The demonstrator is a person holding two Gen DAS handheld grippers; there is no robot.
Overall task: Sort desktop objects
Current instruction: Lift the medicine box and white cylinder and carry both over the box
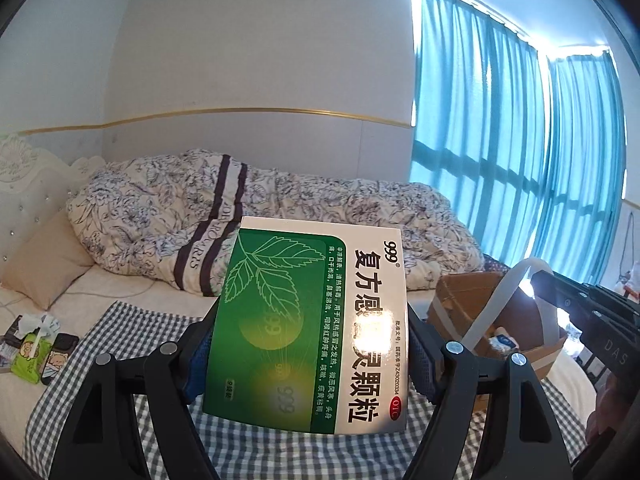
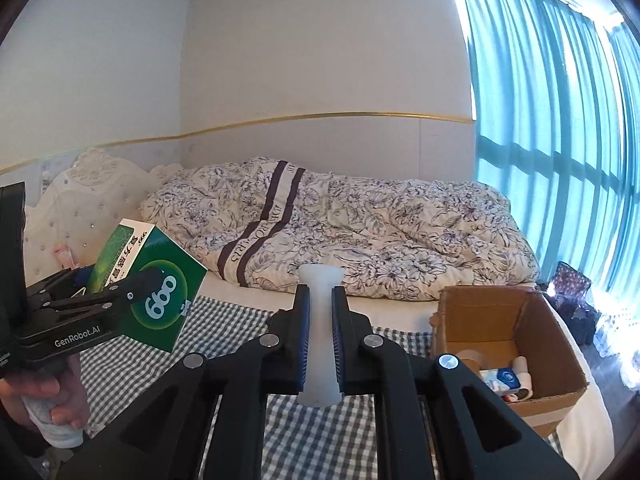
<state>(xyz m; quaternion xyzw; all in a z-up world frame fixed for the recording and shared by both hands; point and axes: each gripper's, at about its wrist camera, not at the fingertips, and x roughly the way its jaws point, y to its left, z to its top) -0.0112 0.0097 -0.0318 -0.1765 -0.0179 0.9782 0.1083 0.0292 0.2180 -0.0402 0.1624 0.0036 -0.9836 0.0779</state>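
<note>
holding both loads aloft: my left gripper (image 1: 310, 344) clamped on green-and-white cardboard medicine box (image 1: 312, 320), my right gripper (image 2: 320, 320) clamped on white waisted plastic spool (image 2: 320, 332), long axis along fingers. open brown cardboard carton (image 2: 508, 344) lies right; right gripper nearer.

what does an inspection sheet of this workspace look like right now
surface: checked cloth spread over the bed, bare where it shows.
job's things: green medicine box held up off the cloth; white roll held upright; open cardboard box at right with small items inside.
clutter: tissue pack and phone at far left on the bed.
grippers: left tongs shut on the medicine box; right tongs shut on the roll.
cables: thin white cord on the sheet by the pillow.
surroundings: crumpled floral quilt, pillow, white headboard, teal curtains.
</note>
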